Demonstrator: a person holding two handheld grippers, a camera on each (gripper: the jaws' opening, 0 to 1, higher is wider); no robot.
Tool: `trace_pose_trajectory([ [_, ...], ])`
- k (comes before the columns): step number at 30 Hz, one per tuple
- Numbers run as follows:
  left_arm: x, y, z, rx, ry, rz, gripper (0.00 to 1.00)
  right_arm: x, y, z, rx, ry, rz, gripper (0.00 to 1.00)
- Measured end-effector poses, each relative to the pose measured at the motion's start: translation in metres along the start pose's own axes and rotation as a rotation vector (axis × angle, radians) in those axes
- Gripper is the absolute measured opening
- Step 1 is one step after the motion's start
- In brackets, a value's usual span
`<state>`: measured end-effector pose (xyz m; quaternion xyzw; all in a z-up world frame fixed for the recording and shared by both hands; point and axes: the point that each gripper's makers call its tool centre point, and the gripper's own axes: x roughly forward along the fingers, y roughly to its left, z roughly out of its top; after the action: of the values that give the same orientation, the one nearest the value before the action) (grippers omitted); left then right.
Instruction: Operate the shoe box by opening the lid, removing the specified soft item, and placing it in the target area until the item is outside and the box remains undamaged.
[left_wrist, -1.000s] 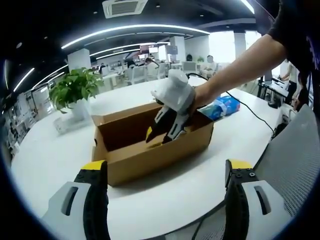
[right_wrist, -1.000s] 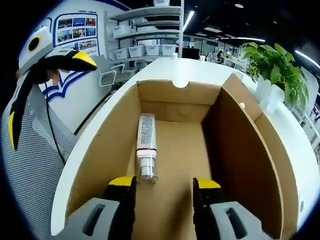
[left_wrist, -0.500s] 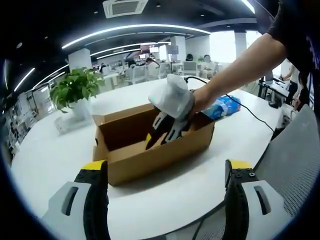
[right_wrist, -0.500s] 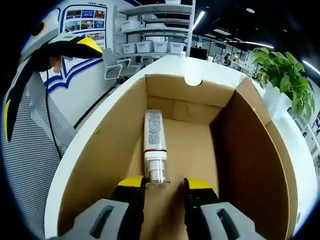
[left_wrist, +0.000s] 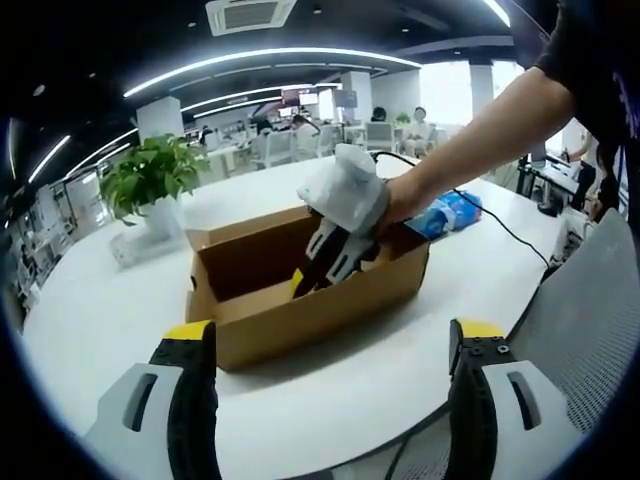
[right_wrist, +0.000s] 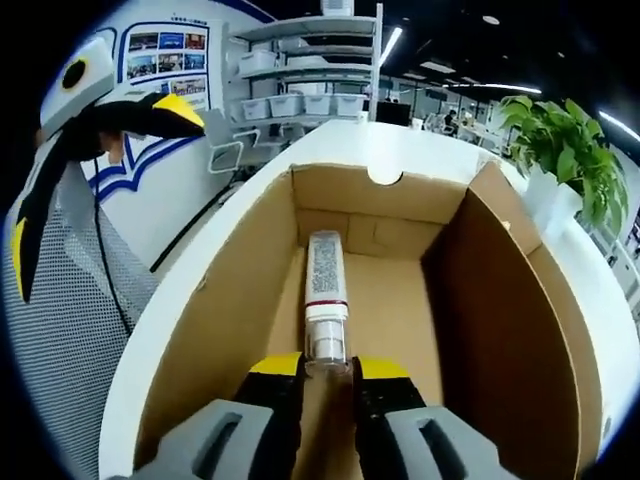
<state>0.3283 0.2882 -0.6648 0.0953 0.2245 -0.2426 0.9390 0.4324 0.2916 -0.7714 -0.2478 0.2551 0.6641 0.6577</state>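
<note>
Inside box (right_wrist: 500, 300), jaws apparently nearer tube (right_wrist: 326, 300).

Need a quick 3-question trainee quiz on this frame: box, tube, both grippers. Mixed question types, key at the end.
1. True or false: the cardboard box is open at the top.
2. What lies on the box floor between the right gripper jaws? A) a shoe B) a white tube C) a sponge
3. Fill in: the left gripper hangs ____ the box, jaws wide apart.

Key:
1. True. No lid covers it, and its floor is in plain view.
2. B. The tube lies lengthwise with its clear cap end between the yellow-tipped jaws; whether they press it yet cannot be told.
3. Outside, above the white table.
</note>
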Motion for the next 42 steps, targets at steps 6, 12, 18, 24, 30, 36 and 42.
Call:
trace_pose_trajectory([
  [6, 0.000, 0.000, 0.000, -0.002, 0.000, -0.003, 0.96, -0.005, -0.002, 0.005, -0.022, -0.010, -0.012, 0.14],
  [12, 0.001, -0.001, 0.000, 0.001, 0.002, -0.006, 0.96, -0.010, -0.003, 0.018, -0.016, -0.055, -0.025, 0.14],
  [18, 0.001, -0.002, -0.001, 0.002, 0.003, -0.010, 0.96, -0.012, -0.002, 0.027, -0.015, -0.082, -0.033, 0.14],
  [24, 0.001, -0.003, -0.001, 0.007, 0.005, -0.015, 0.96, -0.017, -0.004, 0.039, 0.013, -0.118, -0.042, 0.14],
  [30, 0.001, -0.004, -0.001, 0.010, 0.006, -0.019, 0.95, -0.019, -0.007, 0.049, 0.025, -0.136, -0.056, 0.15],
  [36, 0.001, -0.003, 0.000, 0.011, 0.005, -0.018, 0.95, -0.018, -0.009, 0.052, 0.039, -0.139, -0.061, 0.15],
  [42, 0.001, -0.002, 0.000, 0.010, 0.003, -0.015, 0.95, -0.018, -0.007, 0.057, 0.066, -0.146, -0.055, 0.14],
])
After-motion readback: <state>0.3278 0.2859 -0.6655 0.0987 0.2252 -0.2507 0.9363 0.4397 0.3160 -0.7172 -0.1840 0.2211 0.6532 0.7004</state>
